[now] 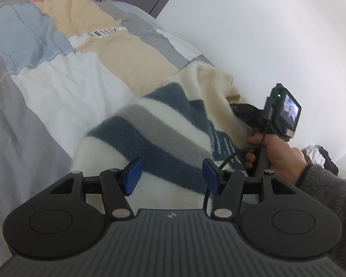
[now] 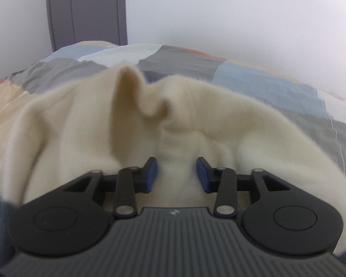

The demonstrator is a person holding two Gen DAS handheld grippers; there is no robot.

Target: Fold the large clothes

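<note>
A fuzzy sweater (image 1: 154,124) with navy, grey and white stripes and a cream part (image 1: 210,80) lies on the bed. My left gripper (image 1: 172,176) hovers over its striped part, jaws open, nothing pinched between the blue pads (image 1: 133,175). In the right wrist view, my right gripper (image 2: 176,174) has a raised ridge of the cream fabric (image 2: 177,152) filling the gap between its pads, and the cloth bunches into folds beyond it. A hand (image 1: 276,154) holds that gripper's handle in the left wrist view, where cream cloth hides its fingertips.
The patchwork bedspread (image 1: 64,76) in blue, peach, white and grey covers the bed to the left and behind. A white wall (image 1: 265,34) runs along the bed's right side. A grey door (image 2: 87,11) stands beyond. A pile of clothes (image 1: 318,155) lies far right.
</note>
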